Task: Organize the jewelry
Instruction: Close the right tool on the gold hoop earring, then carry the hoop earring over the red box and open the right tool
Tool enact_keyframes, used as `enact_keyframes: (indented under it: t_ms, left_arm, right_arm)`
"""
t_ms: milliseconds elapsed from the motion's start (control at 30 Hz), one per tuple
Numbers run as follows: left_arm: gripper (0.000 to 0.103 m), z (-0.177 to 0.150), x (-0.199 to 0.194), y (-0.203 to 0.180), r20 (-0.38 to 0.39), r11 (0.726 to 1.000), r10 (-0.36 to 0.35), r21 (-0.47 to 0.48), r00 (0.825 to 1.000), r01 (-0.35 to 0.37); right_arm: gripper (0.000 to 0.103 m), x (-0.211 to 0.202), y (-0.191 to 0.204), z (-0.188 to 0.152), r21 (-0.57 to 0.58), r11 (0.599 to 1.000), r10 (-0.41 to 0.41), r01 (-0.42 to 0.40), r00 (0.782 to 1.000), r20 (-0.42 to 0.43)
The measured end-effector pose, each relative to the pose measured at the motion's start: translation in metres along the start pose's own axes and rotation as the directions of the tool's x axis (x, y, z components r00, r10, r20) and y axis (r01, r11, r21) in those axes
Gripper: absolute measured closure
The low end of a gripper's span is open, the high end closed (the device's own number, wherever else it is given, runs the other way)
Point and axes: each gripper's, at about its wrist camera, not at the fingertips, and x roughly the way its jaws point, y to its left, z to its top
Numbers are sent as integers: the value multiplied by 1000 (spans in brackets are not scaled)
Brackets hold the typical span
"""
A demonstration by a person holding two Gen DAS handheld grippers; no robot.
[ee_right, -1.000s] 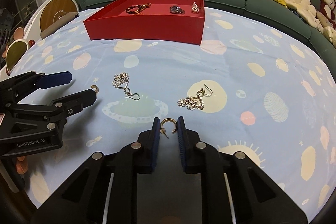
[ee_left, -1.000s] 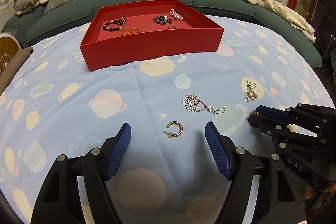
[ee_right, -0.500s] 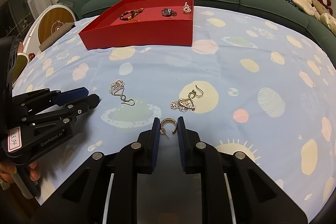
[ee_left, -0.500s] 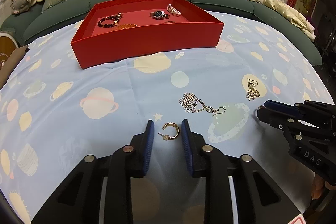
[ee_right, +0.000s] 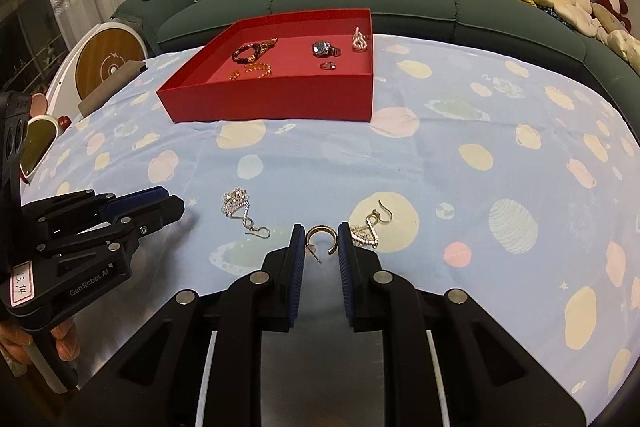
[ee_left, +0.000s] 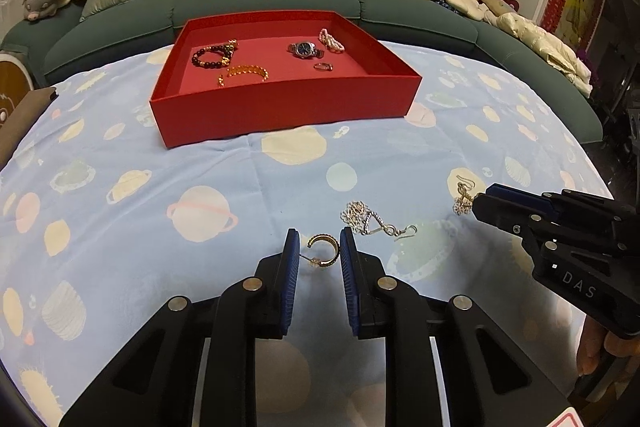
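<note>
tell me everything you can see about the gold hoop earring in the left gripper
The gold hoop earring is an open C-shaped half hoop with a ribbed outer face, metal by its shine. A thin post with a small backing sticks out from its lower left end. It stands between the blue ribbed pads of the left gripper, which are closed on its sides. Whether it is lifted off the planet-print cloth cannot be told.

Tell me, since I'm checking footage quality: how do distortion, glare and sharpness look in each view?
Left wrist view: fisheye bends the dark green sofa into an arc, dark vignette in the corners; the gold hoop earring between the left tool fingers is sharp. Right wrist view: same bowing and vignette, a pale glare patch on the blue planet-print cloth near the right tool.
</note>
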Motion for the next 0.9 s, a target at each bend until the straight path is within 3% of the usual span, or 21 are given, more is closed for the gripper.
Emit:
enact_keyframes:
  t_ms: [333,500,733,900]
  left_arm:
    - [85,30,-34,29,93,997,26,-81,995,-19]
    - [85,63,-41,50,117,992,64,-114,991,-51]
    - [85,115,-7,62,131,991,98,-101,987,-85]
    - [85,127,26,71,102,986,127,-119,987,-115]
  right_arm:
    - [87,-17,16,46,-1,1000,24,-24,995,97]
    - [87,-15,20,79,-14,1000,27,-25,991,128]
    - [87,18,2,129,67,998,11,-20,991,135]
    - [87,52,2,142,66,998,-9,2,994,104]
